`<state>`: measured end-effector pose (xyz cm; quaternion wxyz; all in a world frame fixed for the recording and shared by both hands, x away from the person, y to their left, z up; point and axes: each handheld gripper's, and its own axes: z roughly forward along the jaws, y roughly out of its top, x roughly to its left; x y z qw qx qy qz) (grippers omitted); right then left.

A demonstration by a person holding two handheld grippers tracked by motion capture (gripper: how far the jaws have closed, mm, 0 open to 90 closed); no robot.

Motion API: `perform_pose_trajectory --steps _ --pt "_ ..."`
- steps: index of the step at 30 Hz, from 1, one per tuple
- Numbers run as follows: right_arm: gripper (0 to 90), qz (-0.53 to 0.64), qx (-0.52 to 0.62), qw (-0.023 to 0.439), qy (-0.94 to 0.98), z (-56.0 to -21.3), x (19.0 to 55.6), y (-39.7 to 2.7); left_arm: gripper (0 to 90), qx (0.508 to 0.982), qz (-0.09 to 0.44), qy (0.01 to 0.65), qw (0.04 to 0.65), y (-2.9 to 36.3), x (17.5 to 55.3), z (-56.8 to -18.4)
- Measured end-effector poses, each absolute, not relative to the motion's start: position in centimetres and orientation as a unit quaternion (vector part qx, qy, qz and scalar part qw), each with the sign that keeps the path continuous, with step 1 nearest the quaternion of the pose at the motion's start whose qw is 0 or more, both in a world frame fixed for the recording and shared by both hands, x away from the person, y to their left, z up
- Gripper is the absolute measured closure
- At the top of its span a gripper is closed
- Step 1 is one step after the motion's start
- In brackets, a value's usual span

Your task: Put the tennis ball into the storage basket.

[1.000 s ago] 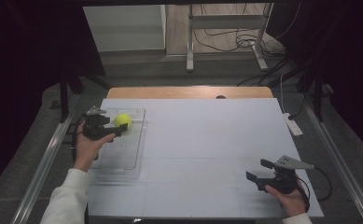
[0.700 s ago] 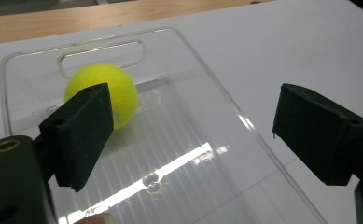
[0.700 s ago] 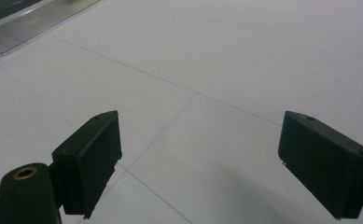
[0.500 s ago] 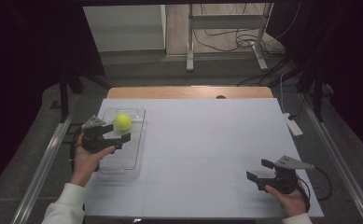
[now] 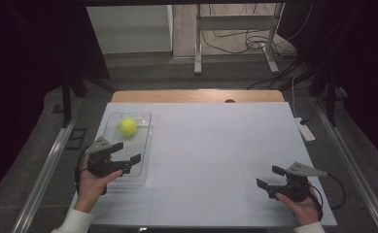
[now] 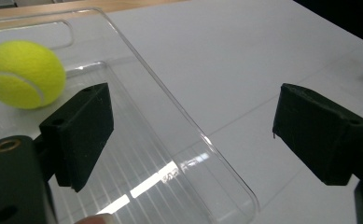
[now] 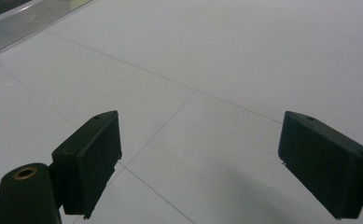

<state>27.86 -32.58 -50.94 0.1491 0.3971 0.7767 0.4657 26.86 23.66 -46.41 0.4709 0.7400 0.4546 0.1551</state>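
Nearest the person, the right gripper [image 5: 274, 179] was held low over the bare white table [image 5: 215, 145] at its near right, jaws spread wide with nothing between them. At the near left, the left gripper [image 5: 127, 153] was held over the near end of the clear plastic tray [image 5: 145, 145], its jaws also apart and empty, having just been opening. Farther off, the yellow tennis ball [image 5: 128, 126] was seen resting inside the tray's far end, well apart from both grippers.
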Motion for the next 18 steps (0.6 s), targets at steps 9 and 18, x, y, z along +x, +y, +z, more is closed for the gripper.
perform_pose_trajectory --steps 9,18 --pt "13.3 0.465 0.396 0.149 0.777 -50.9 27.8 -32.6 12.7 0.748 0.153 0.434 0.478 22.8 24.7 -47.5" --pt "13.3 0.466 0.395 0.149 0.777 -50.9 27.8 -32.6 12.7 0.751 0.156 0.425 0.482 22.6 24.0 -48.0"
